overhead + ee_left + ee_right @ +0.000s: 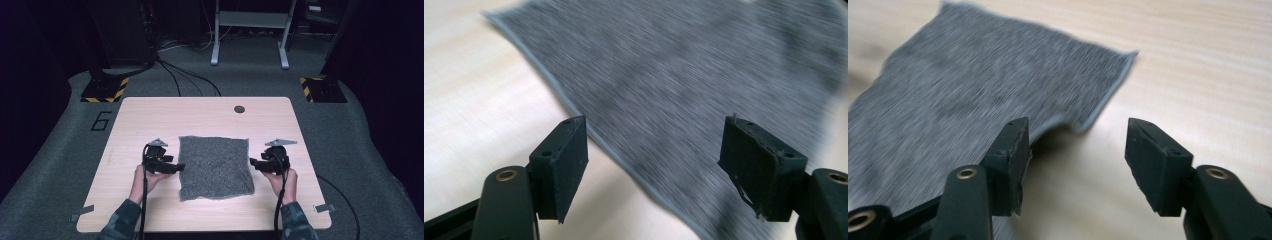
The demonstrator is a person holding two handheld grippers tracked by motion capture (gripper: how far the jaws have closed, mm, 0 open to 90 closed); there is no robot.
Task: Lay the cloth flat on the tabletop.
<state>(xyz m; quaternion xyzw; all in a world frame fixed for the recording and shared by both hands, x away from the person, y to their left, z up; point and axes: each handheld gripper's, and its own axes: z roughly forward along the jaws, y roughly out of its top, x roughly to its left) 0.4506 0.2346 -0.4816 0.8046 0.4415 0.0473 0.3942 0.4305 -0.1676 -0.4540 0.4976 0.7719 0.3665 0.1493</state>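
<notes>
A square grey speckled cloth (215,167) lies flat in the middle of the wooden table (150,115). My left gripper (177,167) hovers at the cloth's left edge, held in the person's left hand, jaws pointing toward the cloth. In the left gripper view my left gripper (654,135) stands open above the cloth (684,90), with the hemmed edge running under it. My right gripper (253,163) is at the cloth's right edge. In the right gripper view my right gripper (1075,132) is open with nothing in it. The cloth (973,95) has a small raised fold by one jaw.
A dark round hole (239,109) sits near the table's far edge. Tape strips mark the front corners (82,212) (325,207). Beyond the table, yellow-black striped bases (105,90) (322,87), cables and a metal frame (250,30) stand on the grey floor.
</notes>
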